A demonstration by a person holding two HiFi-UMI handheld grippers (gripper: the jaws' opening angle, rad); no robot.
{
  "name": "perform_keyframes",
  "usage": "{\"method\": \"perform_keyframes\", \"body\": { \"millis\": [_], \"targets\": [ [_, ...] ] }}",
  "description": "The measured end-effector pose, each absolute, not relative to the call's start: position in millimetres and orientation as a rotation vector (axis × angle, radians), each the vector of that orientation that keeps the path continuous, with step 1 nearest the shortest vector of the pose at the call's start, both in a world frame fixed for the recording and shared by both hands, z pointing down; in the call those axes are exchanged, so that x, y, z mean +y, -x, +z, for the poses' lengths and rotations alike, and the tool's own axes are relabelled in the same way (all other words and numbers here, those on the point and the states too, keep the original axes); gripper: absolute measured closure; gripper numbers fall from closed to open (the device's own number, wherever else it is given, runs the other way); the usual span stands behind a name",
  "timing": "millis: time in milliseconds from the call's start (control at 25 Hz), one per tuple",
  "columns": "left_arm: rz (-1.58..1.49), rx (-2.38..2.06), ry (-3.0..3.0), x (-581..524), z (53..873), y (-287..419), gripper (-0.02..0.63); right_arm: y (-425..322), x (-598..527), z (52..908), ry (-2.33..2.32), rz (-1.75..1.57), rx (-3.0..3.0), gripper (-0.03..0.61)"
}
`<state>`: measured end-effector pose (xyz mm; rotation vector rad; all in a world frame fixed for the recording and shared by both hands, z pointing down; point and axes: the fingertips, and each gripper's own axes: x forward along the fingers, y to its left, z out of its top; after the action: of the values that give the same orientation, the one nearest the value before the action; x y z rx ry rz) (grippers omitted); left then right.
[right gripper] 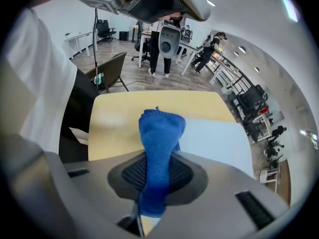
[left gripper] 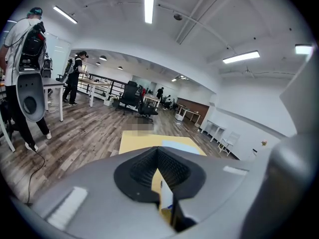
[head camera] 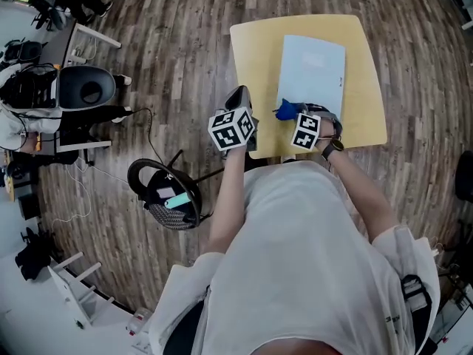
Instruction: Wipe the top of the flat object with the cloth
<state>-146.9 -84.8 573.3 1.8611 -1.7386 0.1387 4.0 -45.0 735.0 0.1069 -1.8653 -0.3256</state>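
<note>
**Cloth gripped, sheet just ahead**

The right tongs (right gripper: 157,176) are clamped on a blue cloth (right gripper: 160,133). The left tongs (left gripper: 160,172) are closed on nothing, at the left edge of the yellow desk (head camera: 255,58). The pale blue sheet (head camera: 312,72) lies on the desk just beyond the cloth, its long axis running away from the person, nearer the right tongs.

Near edge of the flat object (head camera: 314,69) behind cloth (head camera: 285,110) and right tool (head camera: 295,118)

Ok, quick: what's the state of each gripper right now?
Left gripper: closed, nothing in it.
Right gripper: closed on the cloth.
</note>
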Motion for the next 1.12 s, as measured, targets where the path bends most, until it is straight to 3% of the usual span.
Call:
{"method": "perform_keyframes", "body": {
  "millis": [640,1120],
  "targets": [
    [0.238,-1.573,-1.965,-77.3,588.9,41.2,0.609,-182.9,-52.1,730.8,-0.498,0.030,-1.808,0.511],
    [0.207,-1.608,-2.299,-101.5,485.7,21.3,0.609,-113.3,-99.2,568.4,-1.071,0.201,-2.319,0.511]
  ]
}}
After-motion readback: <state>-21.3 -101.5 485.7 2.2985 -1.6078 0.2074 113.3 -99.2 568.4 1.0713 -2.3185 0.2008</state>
